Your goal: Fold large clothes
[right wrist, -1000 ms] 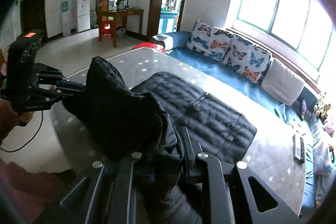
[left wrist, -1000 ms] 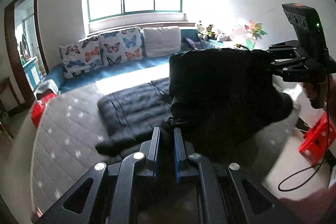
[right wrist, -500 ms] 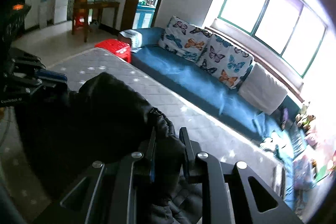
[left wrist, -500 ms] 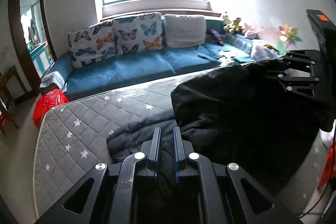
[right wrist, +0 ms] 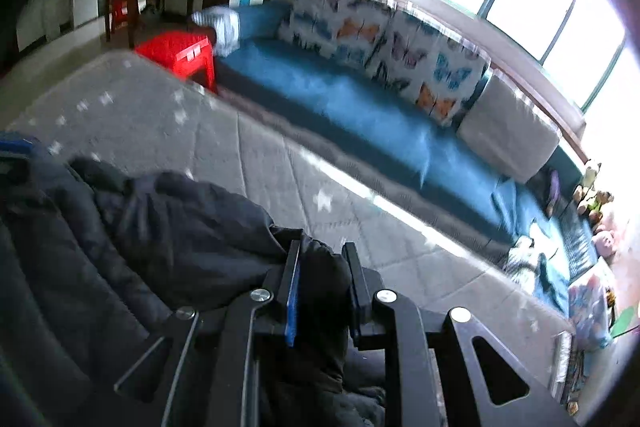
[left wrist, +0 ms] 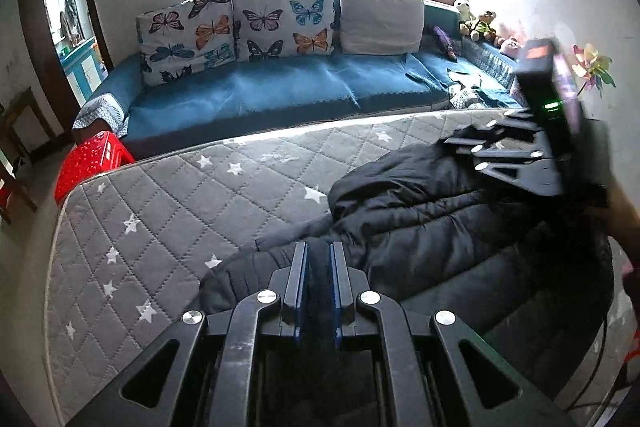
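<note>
Left hand-held gripper [left wrist: 319, 259] pinches an edge of the black jacket [left wrist: 440, 219], and the right hand-held gripper [right wrist: 322, 267] clamps a thick fold of it. That jacket lies bunched on the grey star-quilted mattress [left wrist: 160, 211], before the blue sofa [left wrist: 280, 91].

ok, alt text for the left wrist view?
The left gripper is clamped on a black quilted puffer jacket lying on a grey star-patterned quilted mattress, with the right gripper gripping the jacket's far edge. Behind stand a blue sofa and a red plastic stool.
</note>
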The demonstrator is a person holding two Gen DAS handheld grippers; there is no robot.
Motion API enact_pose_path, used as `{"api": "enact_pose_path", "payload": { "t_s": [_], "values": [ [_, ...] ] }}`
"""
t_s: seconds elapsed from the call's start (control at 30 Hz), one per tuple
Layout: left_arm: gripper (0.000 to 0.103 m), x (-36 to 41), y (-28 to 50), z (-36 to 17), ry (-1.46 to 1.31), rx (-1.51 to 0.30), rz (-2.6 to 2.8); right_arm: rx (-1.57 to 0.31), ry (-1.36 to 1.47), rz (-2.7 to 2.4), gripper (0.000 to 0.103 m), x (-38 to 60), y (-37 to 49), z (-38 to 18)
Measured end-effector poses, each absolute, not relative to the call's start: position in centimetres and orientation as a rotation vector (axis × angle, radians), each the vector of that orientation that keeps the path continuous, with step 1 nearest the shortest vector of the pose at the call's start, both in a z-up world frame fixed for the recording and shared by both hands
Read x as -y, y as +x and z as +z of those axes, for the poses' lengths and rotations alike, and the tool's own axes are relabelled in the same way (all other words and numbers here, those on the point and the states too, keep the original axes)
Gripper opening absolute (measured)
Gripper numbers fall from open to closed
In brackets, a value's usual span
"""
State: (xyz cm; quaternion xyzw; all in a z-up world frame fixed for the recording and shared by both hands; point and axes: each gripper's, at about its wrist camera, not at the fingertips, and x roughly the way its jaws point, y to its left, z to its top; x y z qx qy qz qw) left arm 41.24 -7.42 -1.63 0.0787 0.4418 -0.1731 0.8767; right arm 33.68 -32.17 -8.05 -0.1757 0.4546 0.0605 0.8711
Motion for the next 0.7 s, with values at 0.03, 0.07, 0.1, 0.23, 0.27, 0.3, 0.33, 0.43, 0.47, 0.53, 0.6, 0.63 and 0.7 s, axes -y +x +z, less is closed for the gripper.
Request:
{"api": "enact_pose_path", "payload": {
  "t_s": [0.03, 0.07, 0.1, 0.23, 0.27, 0.3, 0.33, 0.43, 0.47, 0.53, 0.6, 0.63, 0.7],
  "values": [
    [0.011, 7.5, 41.7, -2.2, 0.176, -0.924, -0.361, -0.968, -0.358, 0.125, 0.021, 32.4, 34.0, -8.6],
    [0.011, 7.4, 42.2, -3.0, 0.184, -0.930, -0.351, -0.994, -0.341, 0.125, 0.021, 32.7, 34.1, -9.6],
    [0.011, 7.2, 42.0, -3.7, 0.182, -0.940, -0.345, -1.013, -0.325, 0.132, 0.021, 32.9, 34.7, -9.8],
    [0.011, 6.7, 43.7, -7.5, 0.148, -0.988, -0.347, -1.068, -0.275, 0.130, 0.021, 33.6, 35.3, -10.8],
    [0.011, 6.6, 43.9, -8.2, 0.146, -0.983, -0.347, -1.072, -0.266, 0.129, 0.021, 33.8, 35.6, -10.9],
    [0.011, 6.5, 43.8, -8.7, 0.147, -0.974, -0.345, -1.081, -0.253, 0.121, 0.021, 34.1, 35.7, -11.0],
    [0.011, 6.6, 43.8, -9.1, 0.158, -0.959, -0.340, -1.083, -0.246, 0.115, 0.021, 34.1, 35.8, -11.1],
    [0.011, 6.9, 43.8, -10.1, 0.189, -0.938, -0.330, -1.079, -0.247, 0.107, 0.021, 34.0, 35.9, -11.1],
    [0.011, 6.9, 43.9, -10.3, 0.186, -0.938, -0.330, -1.078, -0.243, 0.104, 0.021, 34.1, 36.0, -11.1],
    [0.011, 6.6, 44.2, -10.9, 0.169, -0.944, -0.335, -1.083, -0.236, 0.093, 0.021, 34.1, 36.5, -11.3],
    [0.011, 6.7, 44.5, -11.0, 0.158, -0.954, -0.338, -1.085, -0.238, 0.081, 0.026, 34.2, 37.1, -11.5],
    [0.011, 6.6, 44.7, -11.0, 0.156, -0.955, -0.337, -1.085, -0.248, 0.075, 0.027, 34.0, 37.0, -11.4],
    [0.011, 6.6, 44.9, -11.3, 0.160, -0.959, -0.338, -1.088, -0.250, 0.078, 0.027, 34.1, 37.4, -11.1]
  ]
}}
